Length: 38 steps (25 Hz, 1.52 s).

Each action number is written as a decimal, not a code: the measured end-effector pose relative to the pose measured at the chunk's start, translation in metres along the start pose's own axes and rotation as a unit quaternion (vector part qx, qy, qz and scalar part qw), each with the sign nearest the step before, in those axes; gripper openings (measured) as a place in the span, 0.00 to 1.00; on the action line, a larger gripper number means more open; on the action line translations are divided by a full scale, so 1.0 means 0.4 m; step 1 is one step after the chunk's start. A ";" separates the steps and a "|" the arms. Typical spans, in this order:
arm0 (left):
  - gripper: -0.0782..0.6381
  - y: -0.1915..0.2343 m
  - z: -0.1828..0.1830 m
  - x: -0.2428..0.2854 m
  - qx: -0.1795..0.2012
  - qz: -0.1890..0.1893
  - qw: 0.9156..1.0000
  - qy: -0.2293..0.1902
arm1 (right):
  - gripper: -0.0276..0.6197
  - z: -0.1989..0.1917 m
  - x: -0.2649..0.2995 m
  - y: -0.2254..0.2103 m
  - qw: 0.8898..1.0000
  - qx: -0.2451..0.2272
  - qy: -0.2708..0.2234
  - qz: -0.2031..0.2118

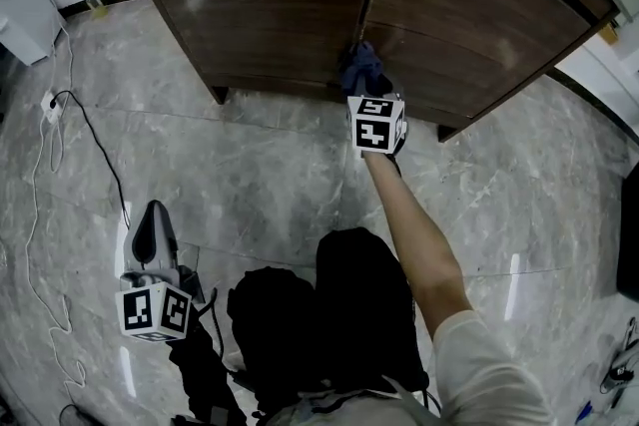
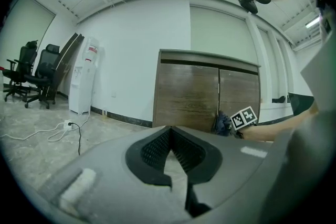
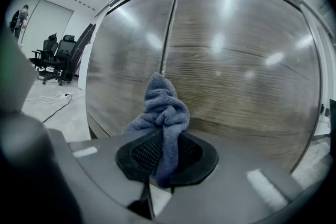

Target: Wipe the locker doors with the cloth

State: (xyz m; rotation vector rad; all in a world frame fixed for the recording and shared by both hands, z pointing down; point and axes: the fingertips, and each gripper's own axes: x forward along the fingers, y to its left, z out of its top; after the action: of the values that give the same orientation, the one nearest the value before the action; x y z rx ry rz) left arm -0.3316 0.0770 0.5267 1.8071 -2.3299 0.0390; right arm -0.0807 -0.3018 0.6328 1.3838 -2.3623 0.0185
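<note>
- Entry: legible text, numbers, brands?
- None recorded. Black-and-white square patterns are borne by the cube (image 1: pixel 156 311) on the left tongs (image 1: pixel 152 214) and the cube (image 1: pixel 376 124) on the right tongs (image 1: pixel 364 87); no characters are formed. A red label on the white dispenser (image 2: pixel 84 77) cannot be read.

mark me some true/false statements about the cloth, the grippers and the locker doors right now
1. The right gripper is clamped on a blue cloth. True.
2. The cloth sits low down, by the seam between the two locker doors. True.
3. The left gripper holds a second cloth. False: its jaws are together with nothing between them, and it hangs low at the person's side, away from the doors.
4. One locker door stands open. False: both are closed.
5. A white cable lies on the floor. True.
</note>
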 end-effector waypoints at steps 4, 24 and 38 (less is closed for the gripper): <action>0.11 0.040 -0.010 -0.012 -0.007 0.011 1.000 0.003 | 0.11 0.019 0.024 0.072 1.000 -0.006 -0.001 0.015; 0.11 0.169 -0.045 -0.054 -0.026 0.059 0.998 0.016 | 0.11 0.134 0.136 0.447 0.993 -0.027 -0.017 0.110; 0.11 0.213 -0.082 -0.054 -0.035 0.077 0.996 0.037 | 0.11 0.161 0.203 0.654 0.984 -0.062 -0.019 0.167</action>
State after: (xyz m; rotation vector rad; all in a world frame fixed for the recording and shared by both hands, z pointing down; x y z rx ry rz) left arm -0.4038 0.1239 0.5637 1.5644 -2.3810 0.0446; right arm -0.3569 -0.2498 0.6508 0.9276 -2.5529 -0.0609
